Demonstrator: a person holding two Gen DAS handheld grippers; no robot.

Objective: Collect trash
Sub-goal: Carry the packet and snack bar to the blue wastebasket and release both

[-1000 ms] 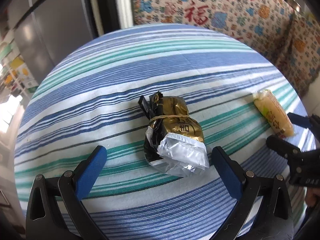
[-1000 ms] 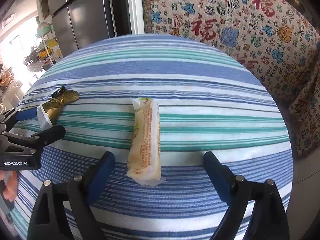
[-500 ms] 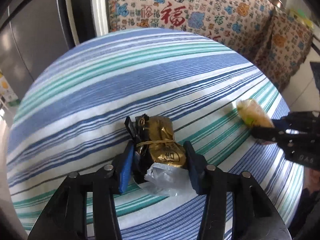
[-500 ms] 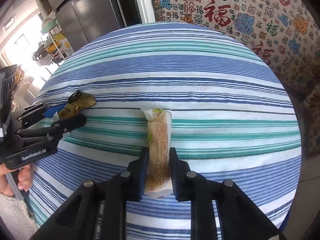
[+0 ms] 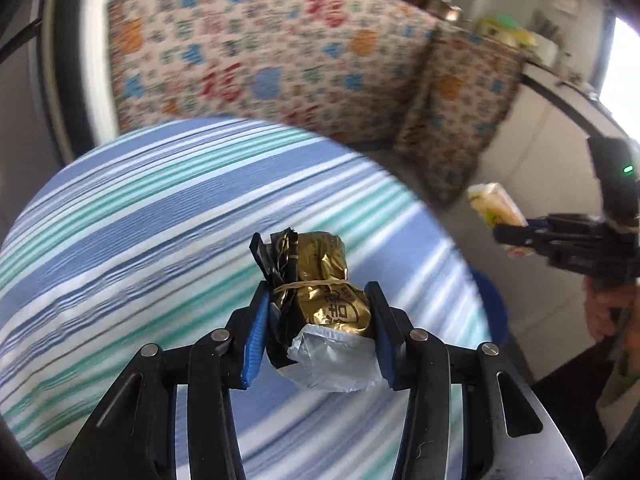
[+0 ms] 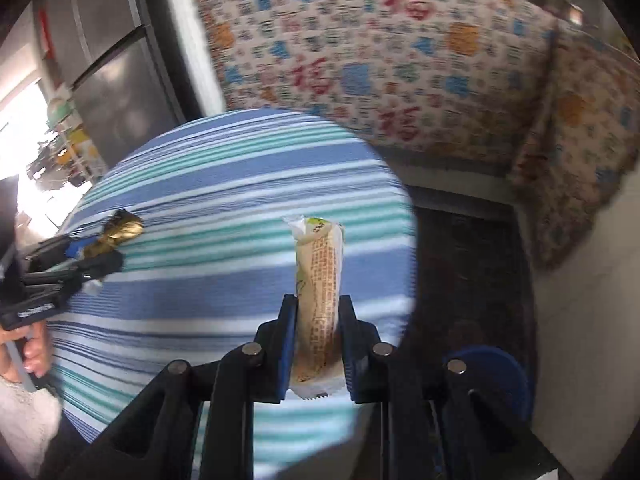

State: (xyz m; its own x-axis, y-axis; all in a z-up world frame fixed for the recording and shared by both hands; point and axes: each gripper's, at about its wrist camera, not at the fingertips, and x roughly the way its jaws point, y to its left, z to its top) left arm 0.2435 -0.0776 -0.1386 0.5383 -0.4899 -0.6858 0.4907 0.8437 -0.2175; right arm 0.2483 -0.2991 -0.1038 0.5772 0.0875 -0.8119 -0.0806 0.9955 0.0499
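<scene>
Round table (image 5: pixel 132 216) w/ a blue, teal & white striped cloth filled the lower left of both views, blurred. Behind it stood a sofa (image 5: pixel 272 52) under a patterned cover w/ red characters, plus a matching cushion (image 5: pixel 460 108) at the right end. A dark fridge (image 6: pixel 120 92) showed at far left in the right wrist view. Left gripper (image 5: pixel 318 330) was clamped on a gold bag (image 5: pixel 320 292), blue pads pressing both sides; the bag was crumpled, tied round w/ a rubber band (image 5: pixel 308 283), silver lining spilling out at the near end, held up off the cloth. Right gripper (image 6: pixel 318 344) was clamped on a long tan wrapper (image 6: pixel 318 292), pads tight on its lower half, top end sticking out ahead over the table edge. Each gripper showed in the other's view: right one at far right w/ the wrapper poking up, left one at far left w/ the bag. A hand (image 6: pixel 34 350) gripped the left handle.
</scene>
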